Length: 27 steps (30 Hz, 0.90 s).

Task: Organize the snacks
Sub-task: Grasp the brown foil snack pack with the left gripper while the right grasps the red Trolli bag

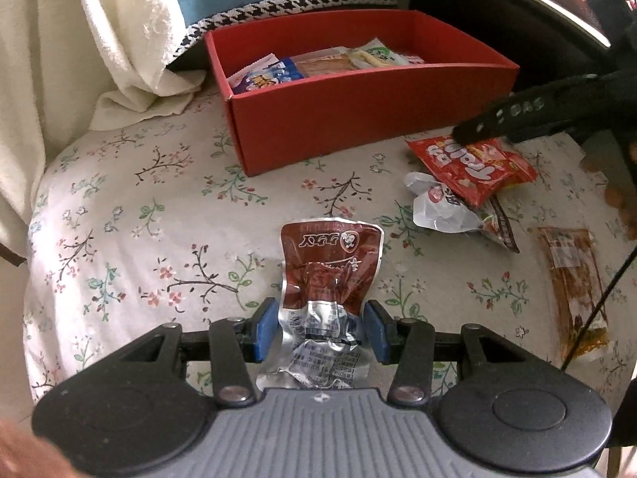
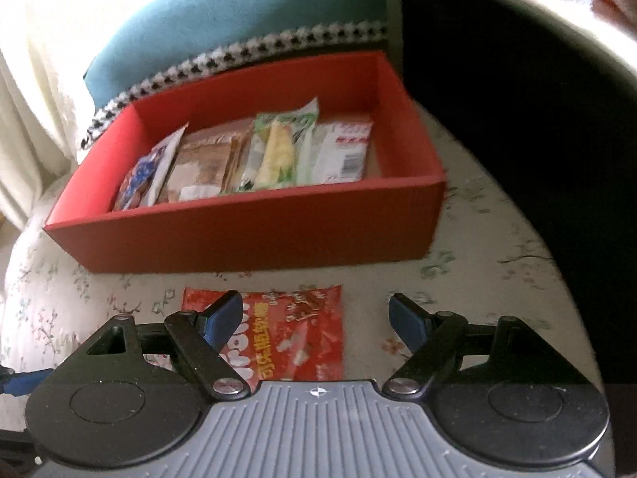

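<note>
The red box [image 2: 247,235] stands on the floral-covered worktop [image 1: 131,239] and already contains a row of packets: a blue-and-white one at the left, a brown one, a green-and-yellow one, and a white one at the right; that portion of the task is judged complete. Four packets remain outside the box. The left tongs [image 1: 323,328] are closed on the brown-and-silver packet [image 1: 332,263], the blue pads pressing its crumpled silver lower end from both sides; its brown upper part, printed with white characters, extends forward toward the box. The right tongs [image 2: 314,320] stand wide apart with the jaws spread, holding nothing, directly above the red packet [image 2: 294,334], which lies flat just in front of the box wall; one finger overlaps its left edge in the right wrist view, though contact cannot be confirmed there because of blur. In the left wrist view, a white-and-silver packet [image 1: 442,209] lies partly under the red packet, and an amber, transparent-wrapped packet [image 1: 573,290] lies apart at the right. The task is judged roughly half done.
</note>
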Each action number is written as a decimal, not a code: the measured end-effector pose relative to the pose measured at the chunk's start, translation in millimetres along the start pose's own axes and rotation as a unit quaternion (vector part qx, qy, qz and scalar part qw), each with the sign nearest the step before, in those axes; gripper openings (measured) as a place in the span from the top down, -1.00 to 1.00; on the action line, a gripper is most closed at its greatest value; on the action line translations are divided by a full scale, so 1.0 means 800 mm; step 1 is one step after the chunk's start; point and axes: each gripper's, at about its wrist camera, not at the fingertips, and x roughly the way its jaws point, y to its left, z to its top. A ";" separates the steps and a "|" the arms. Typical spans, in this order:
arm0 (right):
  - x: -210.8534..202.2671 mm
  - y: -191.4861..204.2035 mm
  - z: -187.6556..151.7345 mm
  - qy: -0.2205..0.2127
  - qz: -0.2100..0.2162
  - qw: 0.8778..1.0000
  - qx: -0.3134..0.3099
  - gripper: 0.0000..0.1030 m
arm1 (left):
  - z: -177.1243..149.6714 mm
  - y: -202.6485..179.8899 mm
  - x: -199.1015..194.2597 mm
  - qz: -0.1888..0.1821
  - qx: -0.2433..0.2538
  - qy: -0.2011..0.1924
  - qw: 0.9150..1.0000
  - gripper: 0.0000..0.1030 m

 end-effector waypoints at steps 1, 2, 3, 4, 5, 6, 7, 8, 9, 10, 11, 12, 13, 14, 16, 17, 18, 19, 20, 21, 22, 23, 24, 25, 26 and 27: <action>0.000 0.002 -0.003 -0.006 0.002 1.000 -0.001 -0.72 | 0.000 0.001 0.001 -0.001 -0.002 0.001 1.000 0.21; -0.002 0.006 -0.005 0.000 0.006 1.000 -0.001 -0.73 | 0.001 0.002 0.001 -0.002 -0.004 0.001 1.000 0.21; -0.007 0.008 -0.009 0.007 0.015 1.000 -0.002 -0.73 | 0.001 0.003 0.001 -0.001 -0.004 0.002 1.000 0.21; -0.011 0.008 -0.013 0.028 0.041 0.999 0.007 -0.71 | 0.001 0.003 0.001 -0.001 -0.004 0.002 1.000 0.21; -0.017 0.007 -0.020 0.036 0.063 0.997 0.023 -0.73 | 0.002 0.003 0.001 -0.001 -0.005 0.003 1.000 0.21; -0.027 0.007 -0.030 0.045 0.091 0.994 0.041 -0.70 | 0.002 0.003 0.001 0.000 -0.005 0.003 1.000 0.21; -0.034 0.008 -0.037 0.053 0.121 0.990 0.049 -0.71 | 0.003 0.002 0.000 0.000 -0.005 0.003 1.000 0.21; -0.042 0.011 -0.044 0.063 0.158 0.984 0.052 -0.70 | 0.003 0.002 0.000 0.001 -0.004 0.003 1.000 0.21; -0.050 0.014 -0.049 0.063 0.180 0.980 0.050 -0.69 | 0.002 0.002 0.000 0.001 -0.005 0.003 1.000 0.21; -0.061 0.020 -0.055 0.058 0.194 0.978 0.042 -0.69 | 0.002 0.001 -0.001 0.001 -0.005 0.003 1.000 0.21; -0.069 0.024 -0.059 0.054 0.196 0.979 0.032 -0.69 | 0.001 0.001 -0.001 0.001 -0.005 0.004 1.000 0.21; -0.077 0.030 -0.063 0.048 0.180 0.982 0.012 -0.69 | 0.000 0.001 -0.001 0.001 -0.004 0.004 1.000 0.21; -0.082 0.036 -0.065 0.038 0.150 0.988 -0.017 -0.69 | 0.000 0.001 -0.002 0.001 -0.004 0.003 1.000 0.21; -0.085 0.046 -0.068 0.024 0.109 0.992 -0.057 -0.70 | 0.000 0.002 -0.002 0.000 -0.004 0.004 1.000 0.21; -0.078 0.067 -0.070 0.007 0.031 0.988 -0.151 -0.70 | 0.000 0.003 -0.002 -0.002 -0.005 0.005 1.000 0.21; -0.070 0.073 -0.065 0.013 0.013 0.983 -0.183 -0.70 | 0.000 0.004 -0.002 -0.003 -0.006 0.005 1.000 0.21; -0.060 0.078 -0.059 0.020 0.008 0.978 -0.207 -0.70 | 0.000 0.004 -0.001 -0.003 -0.007 0.007 1.000 0.21; -0.051 0.080 -0.051 0.027 0.011 0.975 -0.222 -0.70 | 0.000 0.003 0.000 -0.002 -0.004 0.006 1.000 0.21; -0.041 0.083 -0.044 0.031 0.015 0.971 -0.237 -0.70 | 0.000 0.002 0.000 -0.001 -0.001 0.005 1.000 0.21; -0.034 0.083 -0.037 0.032 0.018 0.967 -0.252 -0.70 | 0.000 0.001 0.001 0.000 0.003 0.006 1.000 0.21; -0.023 0.087 -0.031 0.037 0.022 0.963 -0.266 -0.70 | 0.000 0.001 0.001 0.000 0.005 0.005 1.000 0.21; -0.014 0.090 -0.026 0.040 0.028 0.961 -0.272 -0.74 | 0.000 0.002 0.002 -0.001 0.004 0.007 1.000 0.20; -0.005 0.091 -0.017 0.045 0.043 0.960 -0.271 -0.78 | 0.000 0.003 0.002 -0.003 0.003 0.005 1.000 0.20; 0.000 0.087 -0.010 0.055 0.056 0.961 -0.263 -0.76 | 0.001 0.004 0.002 -0.004 0.002 0.005 1.000 0.20; 0.007 0.085 -0.005 0.069 0.059 0.963 -0.254 -0.70 | 0.002 0.005 0.002 -0.005 0.001 0.004 1.000 0.19; 0.013 0.080 -0.002 0.078 0.056 0.966 -0.240 -0.64 | 0.003 0.006 0.003 -0.005 0.000 0.004 1.000 0.18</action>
